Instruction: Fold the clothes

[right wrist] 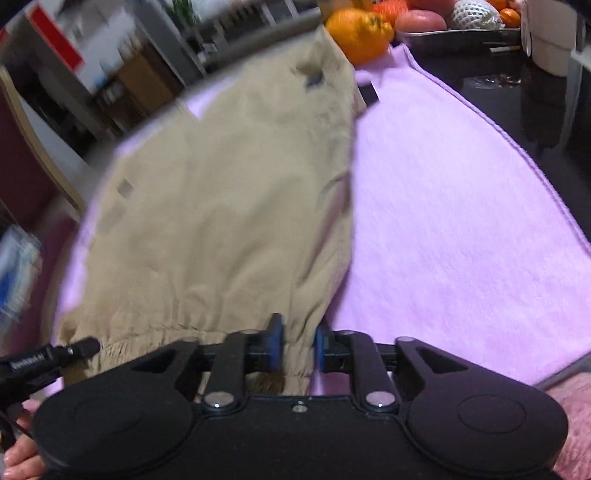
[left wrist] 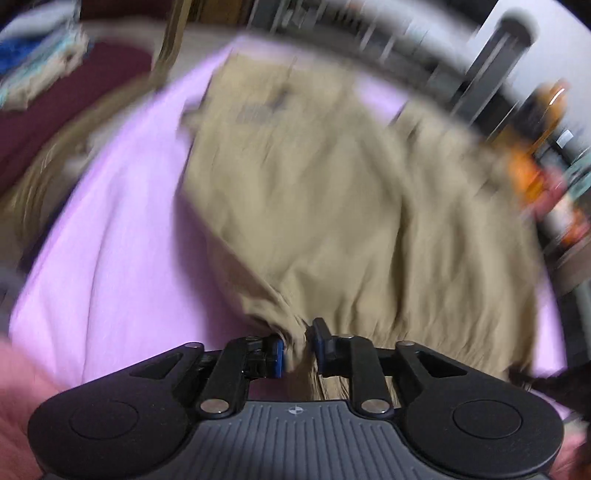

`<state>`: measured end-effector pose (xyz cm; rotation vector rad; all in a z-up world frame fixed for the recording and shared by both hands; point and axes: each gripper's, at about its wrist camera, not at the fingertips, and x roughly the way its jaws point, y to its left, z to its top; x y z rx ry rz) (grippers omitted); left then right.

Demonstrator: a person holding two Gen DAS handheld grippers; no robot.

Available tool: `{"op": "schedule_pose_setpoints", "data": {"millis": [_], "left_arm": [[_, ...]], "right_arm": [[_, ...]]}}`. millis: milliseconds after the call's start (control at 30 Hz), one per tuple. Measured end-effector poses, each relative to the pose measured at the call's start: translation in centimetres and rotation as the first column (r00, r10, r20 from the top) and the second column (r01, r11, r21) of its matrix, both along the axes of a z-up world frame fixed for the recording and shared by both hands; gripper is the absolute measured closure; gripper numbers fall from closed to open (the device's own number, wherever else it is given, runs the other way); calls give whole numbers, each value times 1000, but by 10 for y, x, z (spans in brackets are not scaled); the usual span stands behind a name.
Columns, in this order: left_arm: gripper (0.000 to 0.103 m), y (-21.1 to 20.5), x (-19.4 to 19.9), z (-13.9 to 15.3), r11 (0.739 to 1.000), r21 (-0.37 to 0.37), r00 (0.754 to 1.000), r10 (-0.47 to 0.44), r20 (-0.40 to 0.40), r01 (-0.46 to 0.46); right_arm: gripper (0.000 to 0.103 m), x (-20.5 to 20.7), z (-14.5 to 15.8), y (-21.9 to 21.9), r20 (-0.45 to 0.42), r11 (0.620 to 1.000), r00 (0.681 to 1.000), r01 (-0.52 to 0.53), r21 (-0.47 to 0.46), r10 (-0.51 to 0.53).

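A tan garment with an elastic hem (left wrist: 332, 206) lies spread on a pink towel (left wrist: 118, 251). My left gripper (left wrist: 298, 349) is shut on the near left corner of its gathered hem. In the right wrist view the same tan garment (right wrist: 221, 206) stretches away over the pink towel (right wrist: 443, 206), and my right gripper (right wrist: 299, 345) is shut on the near right corner of the hem. The left gripper's tip (right wrist: 77, 349) shows at the left edge of that view, beside the hem. Both views are blurred by motion.
A bowl of oranges and other fruit (right wrist: 417, 18) stands at the towel's far right corner. A dark table surface (right wrist: 498, 81) runs along the right. A maroon chair with folded clothes (left wrist: 48, 74) is at the left. Shelving fills the background.
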<state>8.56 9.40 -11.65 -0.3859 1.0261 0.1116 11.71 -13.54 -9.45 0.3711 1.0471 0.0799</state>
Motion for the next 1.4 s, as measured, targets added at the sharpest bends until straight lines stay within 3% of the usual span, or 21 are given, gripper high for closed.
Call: {"op": "schedule_pose_setpoints", "data": {"millis": [100, 233, 333, 467, 567, 667, 767, 867, 900, 967, 1000, 1033, 1067, 1167, 1233, 1300, 1367, 1400], "left_arm": [[71, 12, -20, 26, 999, -31, 1000, 18, 17, -18], [73, 22, -33, 70, 1000, -9, 984, -18, 179, 20], [72, 24, -20, 98, 997, -1, 948, -67, 311, 71], [73, 14, 14, 121, 988, 51, 906, -152, 394, 143], [69, 2, 45, 127, 963, 97, 868, -270, 418, 253], [68, -10, 70, 99, 913, 103, 841, -404, 359, 395], [75, -21, 86, 55, 885, 104, 847, -464, 260, 453], [82, -27, 99, 21, 887, 109, 869, -462, 175, 449], [81, -28, 103, 10, 887, 111, 875, -461, 146, 448], [80, -31, 112, -7, 888, 207, 894, -436, 102, 409], [79, -29, 114, -12, 889, 256, 905, -414, 94, 380], [79, -27, 116, -14, 887, 303, 916, -390, 90, 347], [79, -23, 117, -15, 885, 342, 927, -365, 85, 317], [79, -4, 114, -16, 878, 432, 964, -258, 67, 205], [79, 18, 112, -11, 888, 446, 984, -163, 70, 115], [78, 43, 106, -2, 915, 404, 994, -52, 95, 9], [77, 69, 99, 9, 941, 327, 990, 54, 129, -93], [63, 81, 97, 14, 955, 269, 986, 92, 141, -128]], "right_arm": [[59, -11, 22, -17, 54, 998, 997, 46, 36, -48], [58, -10, 69, -40, 138, 980, 986, 73, 183, -99], [60, 2, 108, -31, 221, 968, 974, -14, 251, -44], [68, 35, 148, -6, 318, 936, 947, -145, 321, 38], [68, 72, 160, 11, 347, 905, 937, -189, 382, 49], [66, 104, 147, 23, 357, 903, 932, -208, 377, 66], [65, 129, 99, 30, 287, 901, 948, -243, 359, 141], [67, 137, 37, 37, 152, 854, 951, -310, 418, 271], [70, 141, 22, 42, 88, 854, 948, -314, 414, 306], [71, 148, -7, 53, -34, 857, 929, -325, 401, 368], [78, 152, -13, 55, -54, 868, 921, -344, 358, 387], [92, 155, -19, 55, -75, 877, 914, -356, 322, 398], [98, 159, -22, 46, -91, 888, 924, -326, 325, 372], [103, 166, -26, -3, -116, 926, 974, -144, 348, 195], [103, 162, -22, -31, -104, 945, 991, -49, 324, 87], [102, 156, -18, -55, -87, 957, 996, 44, 285, -20], [91, 147, -12, -73, -55, 946, 994, 111, 305, -99], [76, 141, -5, -77, -19, 938, 993, 116, 327, -116]]}}
